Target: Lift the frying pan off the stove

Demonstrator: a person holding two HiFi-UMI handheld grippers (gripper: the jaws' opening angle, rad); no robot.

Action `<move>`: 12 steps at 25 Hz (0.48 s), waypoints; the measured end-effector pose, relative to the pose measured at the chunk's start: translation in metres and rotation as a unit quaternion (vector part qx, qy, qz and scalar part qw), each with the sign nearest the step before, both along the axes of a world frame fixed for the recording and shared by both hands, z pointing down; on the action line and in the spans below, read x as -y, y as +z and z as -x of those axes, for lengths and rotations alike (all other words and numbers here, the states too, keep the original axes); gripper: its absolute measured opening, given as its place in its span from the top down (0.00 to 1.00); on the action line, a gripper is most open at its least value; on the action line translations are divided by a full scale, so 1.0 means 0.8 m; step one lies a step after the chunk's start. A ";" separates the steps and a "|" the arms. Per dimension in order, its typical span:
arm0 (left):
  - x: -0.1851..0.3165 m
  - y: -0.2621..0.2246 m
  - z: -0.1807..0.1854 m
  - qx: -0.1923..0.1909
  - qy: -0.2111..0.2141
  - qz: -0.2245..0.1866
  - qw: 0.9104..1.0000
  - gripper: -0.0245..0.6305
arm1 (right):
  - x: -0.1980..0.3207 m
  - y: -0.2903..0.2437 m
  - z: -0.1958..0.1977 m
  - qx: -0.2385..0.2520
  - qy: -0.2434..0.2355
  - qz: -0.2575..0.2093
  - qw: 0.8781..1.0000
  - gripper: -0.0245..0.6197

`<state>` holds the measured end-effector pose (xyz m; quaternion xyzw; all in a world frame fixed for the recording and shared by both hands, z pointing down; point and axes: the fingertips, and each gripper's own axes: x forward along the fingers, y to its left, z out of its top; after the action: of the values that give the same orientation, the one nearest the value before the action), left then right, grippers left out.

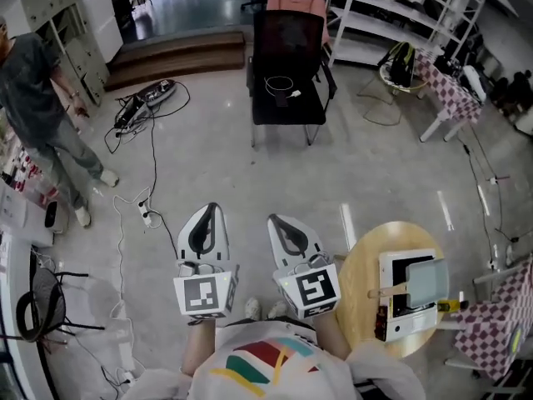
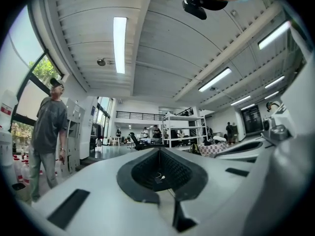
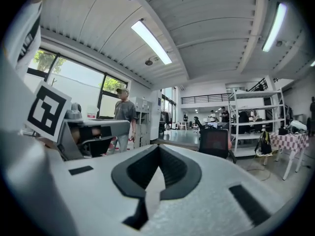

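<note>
Frying pan (image 1: 429, 280) grey, handle (image 1: 388, 291) wood-toned; stove (image 1: 406, 325) white, black top; worktop (image 1: 362, 277) pale wood; chair (image 1: 287, 65) black; tablecloth (image 1: 451, 92) red-white check; floor (image 1: 375, 173) pale grey.

Bright, even indoor light falls from long white fluorescent ceiling strips (image 2: 120, 43) and tall daylight windows (image 3: 78, 90) at the left. The pale glossy floor (image 1: 375, 165) shows streaky reflections and faint shadows. Both gripper views bulge, with dark round edges; the near pale grey left gripper (image 2: 158, 150) and right gripper (image 3: 158, 149) look soft and unfocused.
</note>
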<state>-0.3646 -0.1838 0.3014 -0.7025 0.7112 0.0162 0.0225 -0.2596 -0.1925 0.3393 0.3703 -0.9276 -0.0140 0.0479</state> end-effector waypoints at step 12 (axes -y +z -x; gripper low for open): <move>0.048 -0.004 -0.257 0.015 0.217 -0.025 0.976 0.95 | -0.007 -0.005 -0.249 0.030 0.214 -0.005 0.976 0.97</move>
<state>-0.1592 -0.2225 0.2979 -0.8396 0.5405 0.0281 0.0469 -0.0602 -0.1865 0.3350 0.5610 -0.8275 0.0034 0.0207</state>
